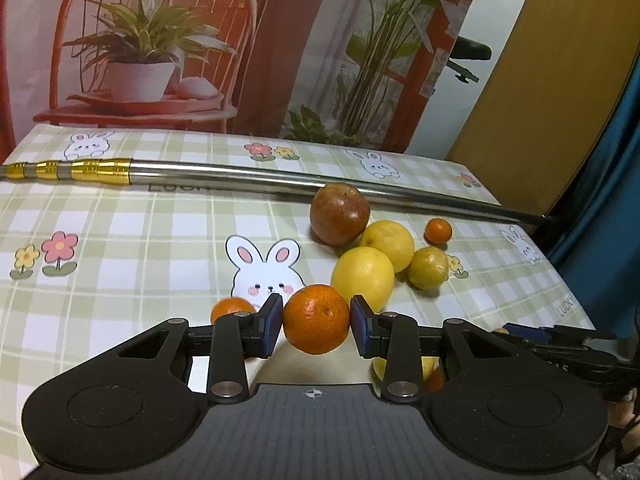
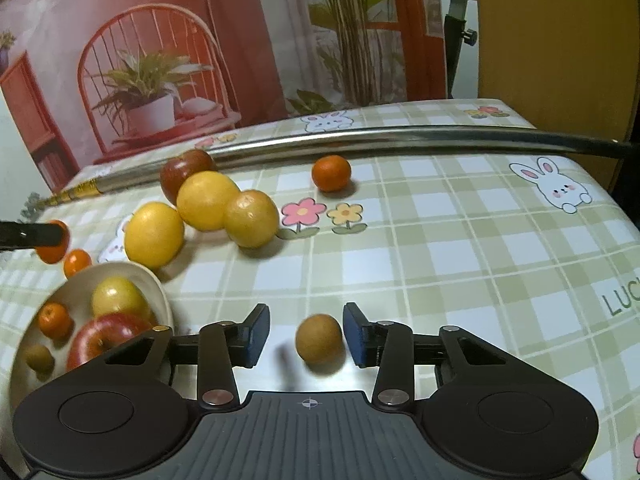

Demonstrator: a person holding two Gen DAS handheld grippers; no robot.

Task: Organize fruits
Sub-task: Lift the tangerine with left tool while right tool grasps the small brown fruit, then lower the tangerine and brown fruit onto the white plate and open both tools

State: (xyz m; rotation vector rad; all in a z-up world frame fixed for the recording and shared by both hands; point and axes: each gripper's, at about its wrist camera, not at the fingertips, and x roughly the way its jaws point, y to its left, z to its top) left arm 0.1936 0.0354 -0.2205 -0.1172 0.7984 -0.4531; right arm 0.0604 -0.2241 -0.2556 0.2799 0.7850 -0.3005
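The left tongs hold a mandarin; both blue pads press on its sides and it hangs above the tabletop. The right tongs stand narrow around a small brown fruit that lies on the tabletop. A gap shows between it and each pad, wider on the left, so it is not gripped. A cream bowl is just left of the right tongs. In it lie a red apple, a yellow apple, a small mandarin and a brown fruit. Behind the bowl, a dark apple and three yellow citrus fruits lie close together. A lone mandarin lies farther right of the bowl, near a long metal pole.
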